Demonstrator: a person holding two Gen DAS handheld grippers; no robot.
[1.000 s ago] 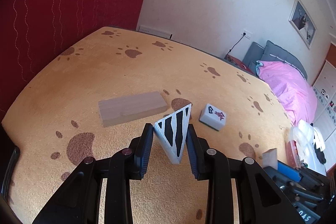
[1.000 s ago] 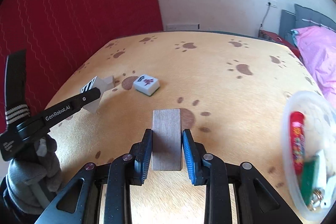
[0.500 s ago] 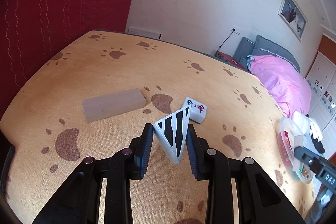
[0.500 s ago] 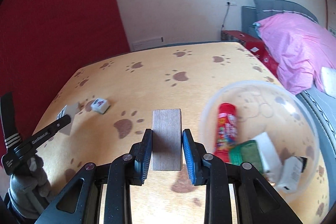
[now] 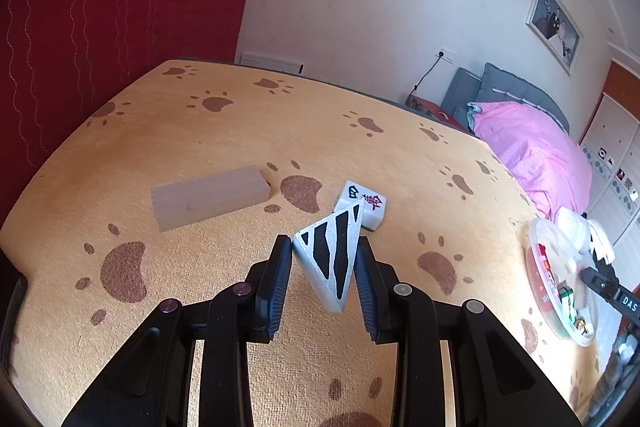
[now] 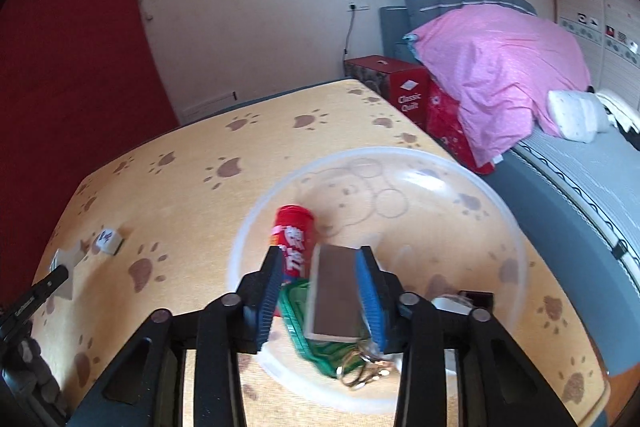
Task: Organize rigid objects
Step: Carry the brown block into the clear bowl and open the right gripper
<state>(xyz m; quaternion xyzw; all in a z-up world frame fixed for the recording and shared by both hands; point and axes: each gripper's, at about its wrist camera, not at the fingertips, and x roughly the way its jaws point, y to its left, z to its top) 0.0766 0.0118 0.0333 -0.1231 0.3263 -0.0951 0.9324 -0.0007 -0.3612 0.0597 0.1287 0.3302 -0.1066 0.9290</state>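
My left gripper is shut on a white triangular block with black stripes, held above the orange paw-print tabletop. Past it lie a wooden block and a mahjong tile. My right gripper stands open over a clear plastic bowl. A brown wooden block sits between the fingers, leaning against the right pad with a gap on the left, tilted. The bowl holds a red tube, a green packet and keys.
The bowl shows at the right of the left wrist view. The mahjong tile and my left gripper's tip show at the left of the right wrist view. A bed with pink bedding and red boxes stand beyond the table.
My right gripper has swung right over the bowl and its fingers have spread, loosening the brown block, which now tilts. My left gripper has shifted slightly and holds the striped block.
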